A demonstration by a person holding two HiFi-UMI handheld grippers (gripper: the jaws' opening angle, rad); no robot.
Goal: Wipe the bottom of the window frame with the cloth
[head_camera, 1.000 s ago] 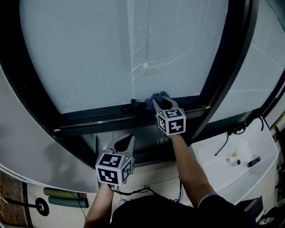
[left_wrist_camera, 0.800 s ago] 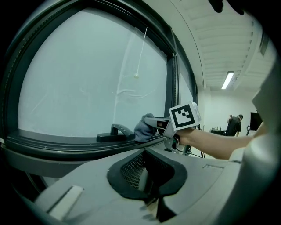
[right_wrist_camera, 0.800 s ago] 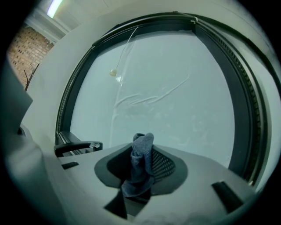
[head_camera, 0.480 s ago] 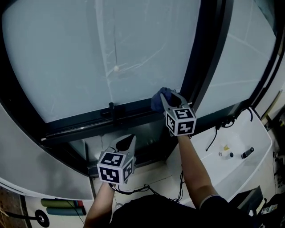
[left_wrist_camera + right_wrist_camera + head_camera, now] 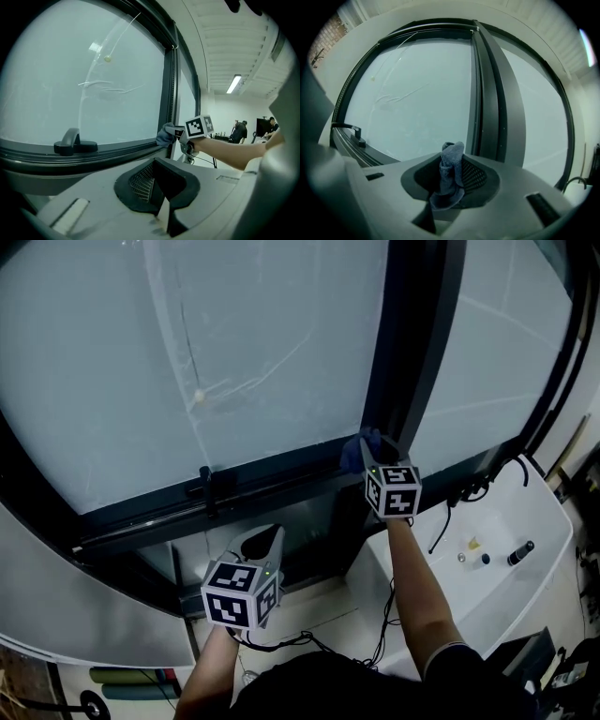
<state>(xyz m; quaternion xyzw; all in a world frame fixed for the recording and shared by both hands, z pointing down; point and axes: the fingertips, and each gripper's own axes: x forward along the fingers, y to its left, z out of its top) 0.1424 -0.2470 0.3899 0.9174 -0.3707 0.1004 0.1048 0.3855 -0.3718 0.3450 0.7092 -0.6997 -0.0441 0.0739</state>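
My right gripper (image 5: 371, 450) is shut on a bunched blue cloth (image 5: 352, 452) and holds it against the right end of the dark bottom rail of the window frame (image 5: 272, 491), right where the rail meets the vertical mullion (image 5: 411, 362). In the right gripper view the cloth (image 5: 451, 174) stands up between the jaws, in front of the glass. The left gripper view shows the cloth (image 5: 165, 136) touching the rail (image 5: 117, 151). My left gripper (image 5: 266, 536) hangs below the rail, shut and holding nothing.
A black window handle (image 5: 208, 486) sits on the rail, left of the cloth. A thin cord with a small bead (image 5: 199, 397) hangs before the glass. A white unit (image 5: 497, 568) with cables and small items stands at lower right. People stand far off (image 5: 241, 131).
My right gripper has slid the cloth rightwards along the bottom rail, away from the handle, up to the vertical mullion. The left gripper has stayed put.
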